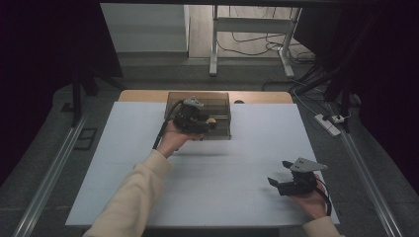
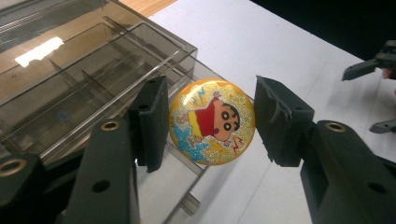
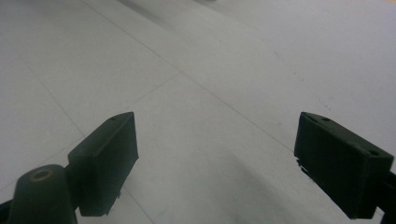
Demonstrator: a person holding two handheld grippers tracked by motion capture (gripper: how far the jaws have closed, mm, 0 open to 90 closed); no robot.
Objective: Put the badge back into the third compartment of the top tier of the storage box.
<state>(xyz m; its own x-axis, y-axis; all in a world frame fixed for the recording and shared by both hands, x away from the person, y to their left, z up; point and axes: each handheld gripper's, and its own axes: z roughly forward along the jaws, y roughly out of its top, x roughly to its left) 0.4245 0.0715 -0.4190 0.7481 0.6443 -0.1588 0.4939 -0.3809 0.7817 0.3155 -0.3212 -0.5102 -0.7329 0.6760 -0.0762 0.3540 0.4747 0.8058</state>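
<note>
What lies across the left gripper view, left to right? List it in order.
Clear divided box → left gripper's left-hand pad → round cartoon badge → its right-hand pad → the other gripper, farther off at the right edge.

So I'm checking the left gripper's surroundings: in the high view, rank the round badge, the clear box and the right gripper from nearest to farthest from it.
1. Round badge, between its jaws.
2. Clear box, just beyond, at the table's far edge.
3. Right gripper, near right.
</note>
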